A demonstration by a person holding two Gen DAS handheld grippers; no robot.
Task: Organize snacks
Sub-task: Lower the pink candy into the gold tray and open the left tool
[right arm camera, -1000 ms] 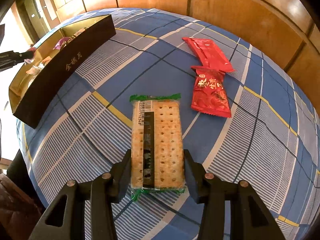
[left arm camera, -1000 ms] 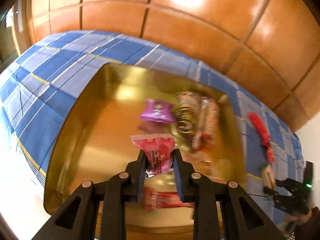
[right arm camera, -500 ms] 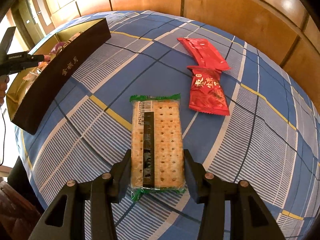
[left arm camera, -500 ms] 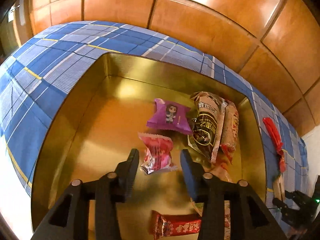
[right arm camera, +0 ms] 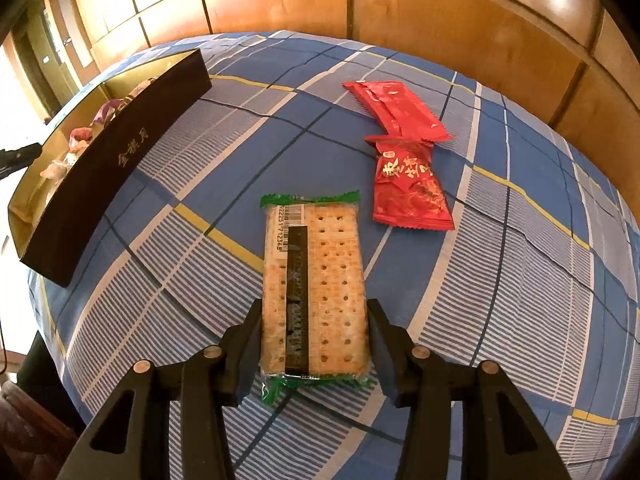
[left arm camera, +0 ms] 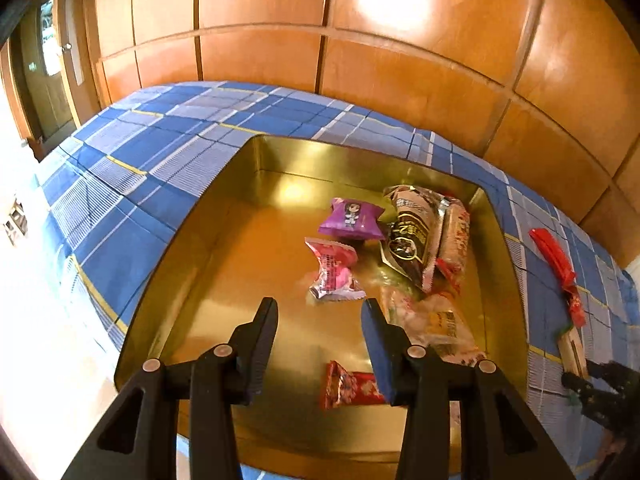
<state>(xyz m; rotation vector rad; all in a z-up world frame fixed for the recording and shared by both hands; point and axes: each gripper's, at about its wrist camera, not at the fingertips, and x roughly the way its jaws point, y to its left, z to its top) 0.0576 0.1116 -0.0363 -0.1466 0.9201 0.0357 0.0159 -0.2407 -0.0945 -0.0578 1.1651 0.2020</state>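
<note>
A gold-lined box (left arm camera: 192,248) holds several snacks: a pink candy packet (left arm camera: 334,272), a purple packet (left arm camera: 352,218), a dark long packet (left arm camera: 412,240) and a red candy (left arm camera: 352,390). My left gripper (left arm camera: 320,312) is open and empty above the box, just short of the pink packet. In the right wrist view a cracker pack (right arm camera: 314,288) with green ends lies on the blue plaid cloth. My right gripper (right arm camera: 314,310) is open with a finger on each side of the pack's near end. Two red packets (right arm camera: 408,184) lie beyond it. The box's dark wall (right arm camera: 116,164) is at the left.
Wood panelling (left arm camera: 360,72) rises behind the table. The blue plaid cloth (right arm camera: 520,280) covers the table, whose edge falls away at the left and front. The red packets (left arm camera: 558,264) and my right gripper (left arm camera: 600,388) show at the right in the left wrist view.
My left gripper opened, let the pink packet drop into the box, and drew back and up. My right gripper stayed around the cracker pack.
</note>
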